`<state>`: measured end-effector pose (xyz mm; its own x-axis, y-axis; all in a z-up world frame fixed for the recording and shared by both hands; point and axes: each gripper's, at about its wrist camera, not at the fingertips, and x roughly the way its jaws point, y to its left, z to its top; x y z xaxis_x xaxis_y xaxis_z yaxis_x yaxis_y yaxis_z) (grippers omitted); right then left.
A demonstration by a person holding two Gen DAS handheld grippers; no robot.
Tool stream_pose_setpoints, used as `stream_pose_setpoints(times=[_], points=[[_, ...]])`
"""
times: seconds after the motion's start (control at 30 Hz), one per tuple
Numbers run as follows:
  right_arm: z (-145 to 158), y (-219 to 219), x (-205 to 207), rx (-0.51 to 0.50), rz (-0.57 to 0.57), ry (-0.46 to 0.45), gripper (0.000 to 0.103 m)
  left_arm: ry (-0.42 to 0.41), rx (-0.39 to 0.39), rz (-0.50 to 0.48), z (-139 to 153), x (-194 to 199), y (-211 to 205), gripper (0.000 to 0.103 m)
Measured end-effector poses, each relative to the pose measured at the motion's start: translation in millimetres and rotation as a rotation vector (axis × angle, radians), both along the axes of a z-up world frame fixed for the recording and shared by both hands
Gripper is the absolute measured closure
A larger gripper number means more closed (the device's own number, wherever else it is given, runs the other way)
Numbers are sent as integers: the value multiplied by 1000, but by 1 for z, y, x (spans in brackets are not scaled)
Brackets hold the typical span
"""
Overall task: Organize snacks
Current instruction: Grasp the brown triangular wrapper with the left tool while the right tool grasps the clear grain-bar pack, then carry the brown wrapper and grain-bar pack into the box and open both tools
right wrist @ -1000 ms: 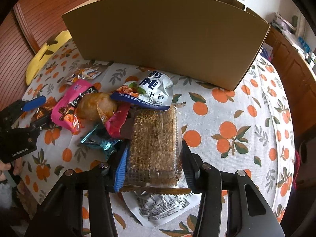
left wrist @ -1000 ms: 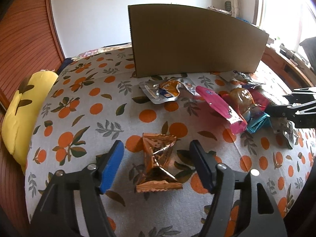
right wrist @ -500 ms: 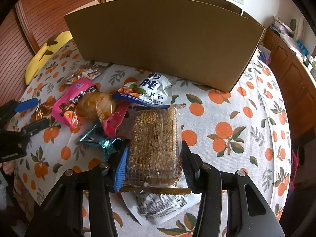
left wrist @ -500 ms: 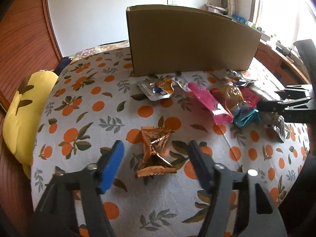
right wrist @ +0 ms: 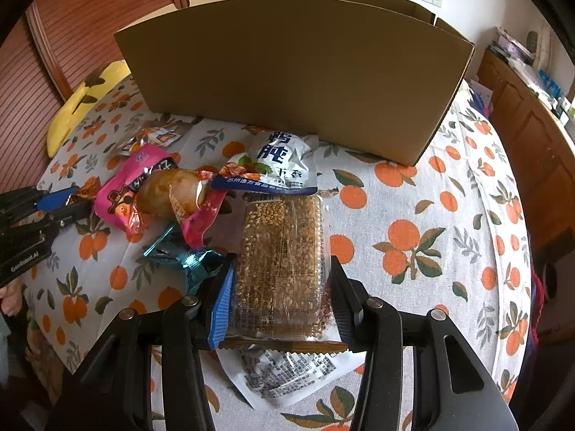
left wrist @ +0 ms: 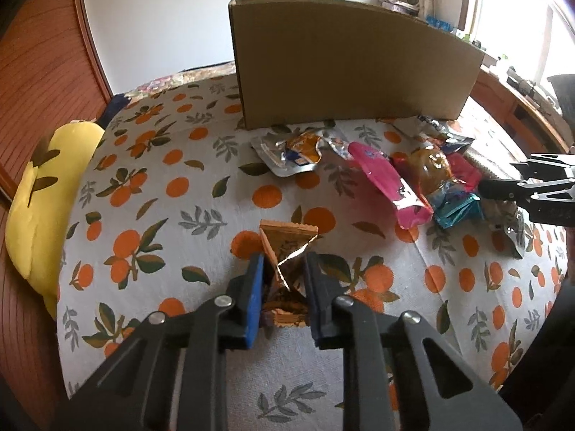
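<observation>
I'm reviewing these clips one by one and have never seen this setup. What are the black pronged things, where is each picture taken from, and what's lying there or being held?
There is no robot here. A person holds a two-finger clamp in each hand, and a wide-angle camera on each looks forward along its fingers, so each picture shows its own tool at the bottom.

In the left view, the left tool is shut on a crumpled orange foil packet.

In the right view, the right tool grips a clear pack of seeded bars.

Both work over an orange-print cloth. Loose snacks lie between them: a pink packet, a white pouch and a teal wrapper. Behind them stands an open cardboard box.
</observation>
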<state>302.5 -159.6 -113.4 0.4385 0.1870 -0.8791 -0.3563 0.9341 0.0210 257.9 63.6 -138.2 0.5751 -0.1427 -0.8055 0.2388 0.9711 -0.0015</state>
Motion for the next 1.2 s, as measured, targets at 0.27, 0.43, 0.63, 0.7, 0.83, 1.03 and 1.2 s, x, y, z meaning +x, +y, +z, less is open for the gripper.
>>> stream_pose_setpoints(times=[0.27, 0.43, 0.63, 0.7, 0.83, 1.03, 1.2], points=[[11, -12, -10, 38, 15, -21, 56, -70, -14, -15, 21, -17, -9, 84], [25, -22, -17, 68, 8, -58, 56, -105, -37, -32, 39, -27, -17, 84], [41, -34, -23, 111, -7, -107, 56, -150, -55, -48, 59, -37, -27, 84], [47, -36, -25, 124, -9, -124, 56, -163, -65, -50, 65, -38, -29, 84], [56, -39, -30, 150, -8, -157, 56, -193, -79, -50, 76, -40, -33, 84], [68, -43, -36, 179, -3, -198, 56, -228, -85, -53, 90, -44, -41, 84], [75, -46, -42, 186, 2, -231, 56, -254, -104, -50, 100, -46, -45, 84]])
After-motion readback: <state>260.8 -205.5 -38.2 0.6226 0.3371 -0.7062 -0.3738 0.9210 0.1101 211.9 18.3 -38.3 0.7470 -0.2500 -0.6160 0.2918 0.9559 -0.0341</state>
